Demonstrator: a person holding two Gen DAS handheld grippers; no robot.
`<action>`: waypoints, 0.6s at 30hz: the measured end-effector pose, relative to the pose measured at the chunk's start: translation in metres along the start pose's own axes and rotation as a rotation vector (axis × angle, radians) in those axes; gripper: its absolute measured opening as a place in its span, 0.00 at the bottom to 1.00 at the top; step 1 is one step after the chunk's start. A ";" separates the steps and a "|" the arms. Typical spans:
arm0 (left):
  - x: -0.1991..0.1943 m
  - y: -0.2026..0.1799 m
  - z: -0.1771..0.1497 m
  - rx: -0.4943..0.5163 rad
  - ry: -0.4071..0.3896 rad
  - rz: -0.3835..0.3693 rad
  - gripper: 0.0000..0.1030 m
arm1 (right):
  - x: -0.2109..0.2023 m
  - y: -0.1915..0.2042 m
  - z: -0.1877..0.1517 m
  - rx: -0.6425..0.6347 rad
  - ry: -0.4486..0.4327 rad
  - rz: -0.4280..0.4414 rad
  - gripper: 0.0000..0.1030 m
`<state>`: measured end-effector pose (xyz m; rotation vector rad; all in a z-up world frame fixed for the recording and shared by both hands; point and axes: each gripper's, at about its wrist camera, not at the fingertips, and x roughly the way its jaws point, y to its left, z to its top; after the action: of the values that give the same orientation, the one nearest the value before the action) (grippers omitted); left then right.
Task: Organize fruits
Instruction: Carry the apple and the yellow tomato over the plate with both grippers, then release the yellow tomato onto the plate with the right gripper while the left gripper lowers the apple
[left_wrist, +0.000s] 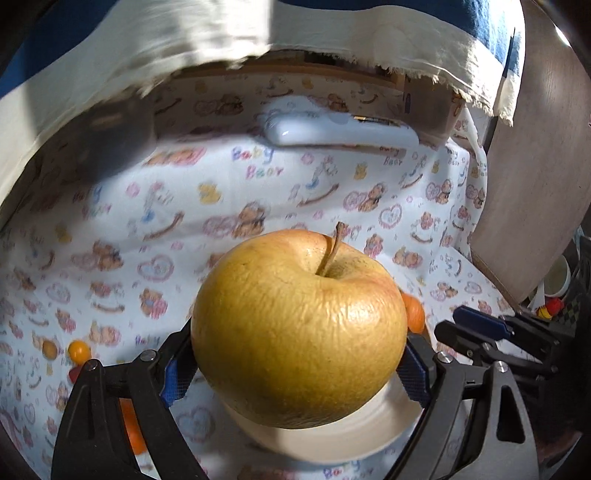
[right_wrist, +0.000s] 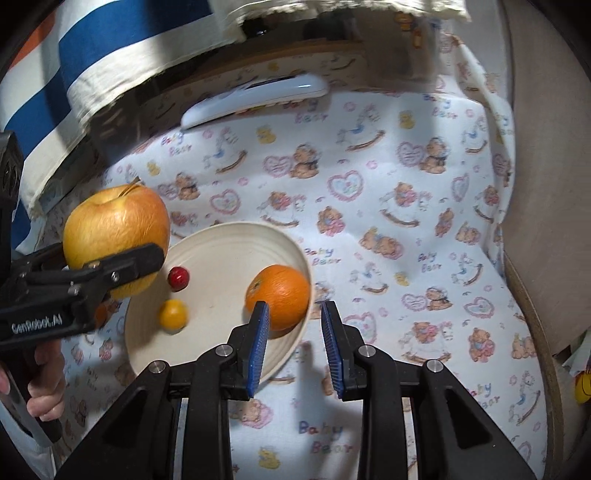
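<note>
- Your left gripper is clamped on the yellow apple, blue pads pressing both flanks, stem up. You hold it above the near-left rim of the cream plate, clear of the cloth.
- Your right gripper holds nothing; its jaws stand close together with a small gap, poised over the plate's near-right edge just in front of the orange.
- On the plate lie the orange, a small red fruit and a small yellow one, probably cherry tomatoes, though the blur leaves that unsure.
- The step in hand looks like carrying the apple to the plate.
- Next, bring the apple over the bare middle, between the orange and the small fruits, lower it until it rests, then part the jaws.
- Keep your right gripper clear of that path.
- More small fruits wait on the bear-print cloth.
</note>
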<state>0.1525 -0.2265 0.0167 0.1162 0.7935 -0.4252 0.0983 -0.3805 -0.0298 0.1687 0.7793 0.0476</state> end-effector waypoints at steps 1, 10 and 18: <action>0.003 -0.003 0.005 0.007 -0.002 -0.008 0.86 | 0.000 -0.005 0.001 0.016 -0.003 -0.006 0.29; 0.051 -0.022 0.014 0.018 0.066 -0.051 0.86 | 0.001 -0.027 0.007 0.092 -0.013 -0.058 0.29; 0.080 -0.024 0.009 -0.027 0.116 -0.076 0.86 | 0.007 -0.028 0.005 0.091 -0.006 -0.088 0.29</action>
<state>0.1983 -0.2767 -0.0326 0.0865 0.9200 -0.4823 0.1063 -0.4081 -0.0356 0.2206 0.7823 -0.0713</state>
